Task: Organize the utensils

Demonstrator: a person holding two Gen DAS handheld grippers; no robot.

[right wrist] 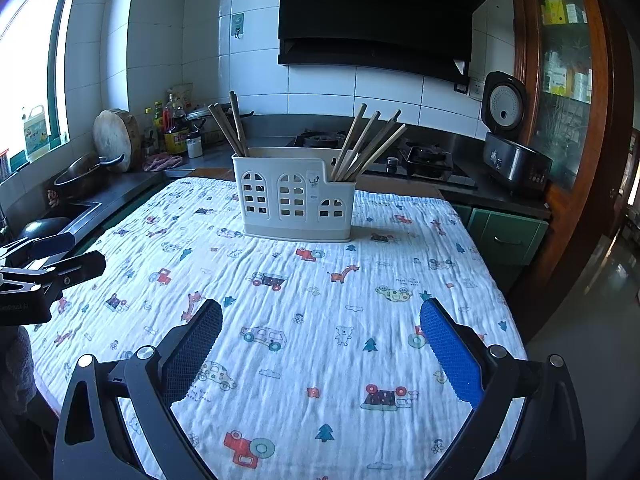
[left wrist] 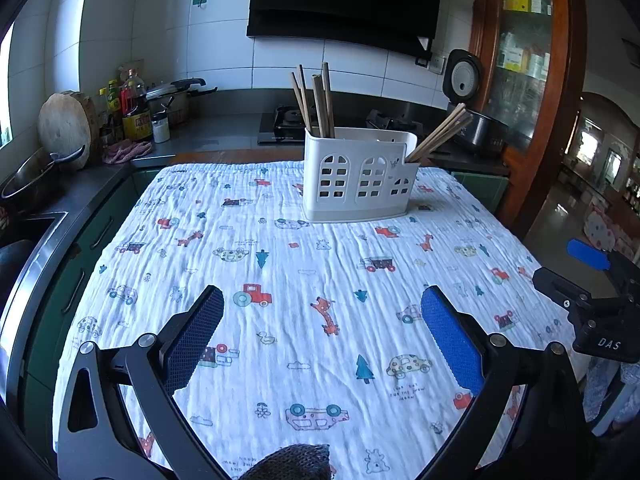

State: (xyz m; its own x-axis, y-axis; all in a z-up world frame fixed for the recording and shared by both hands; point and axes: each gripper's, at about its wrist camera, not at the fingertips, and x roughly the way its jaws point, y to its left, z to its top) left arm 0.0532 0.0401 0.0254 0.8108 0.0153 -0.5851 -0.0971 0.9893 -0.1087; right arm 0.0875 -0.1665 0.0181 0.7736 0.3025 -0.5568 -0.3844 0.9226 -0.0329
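Note:
A white plastic utensil holder (left wrist: 358, 178) stands upright at the far side of the table, also in the right wrist view (right wrist: 296, 200). Wooden chopsticks (left wrist: 316, 100) stand in its left compartment and another bunch (left wrist: 438, 134) leans out of its low right compartment; both bunches also show in the right wrist view (right wrist: 232, 124) (right wrist: 370, 144). My left gripper (left wrist: 320, 312) is open and empty over the near cloth. My right gripper (right wrist: 320, 320) is open and empty, well short of the holder. Each gripper shows at the edge of the other's view (left wrist: 592, 300) (right wrist: 44, 268).
The table carries a white cloth with cartoon prints (left wrist: 304, 280). Behind it runs a counter with a gas hob (right wrist: 424, 160), a rice cooker (right wrist: 508, 148), bottles (left wrist: 134, 108), a pot and a round chopping board (left wrist: 66, 128). A sink (right wrist: 60, 216) lies left; a wooden cabinet (right wrist: 568, 80) stands right.

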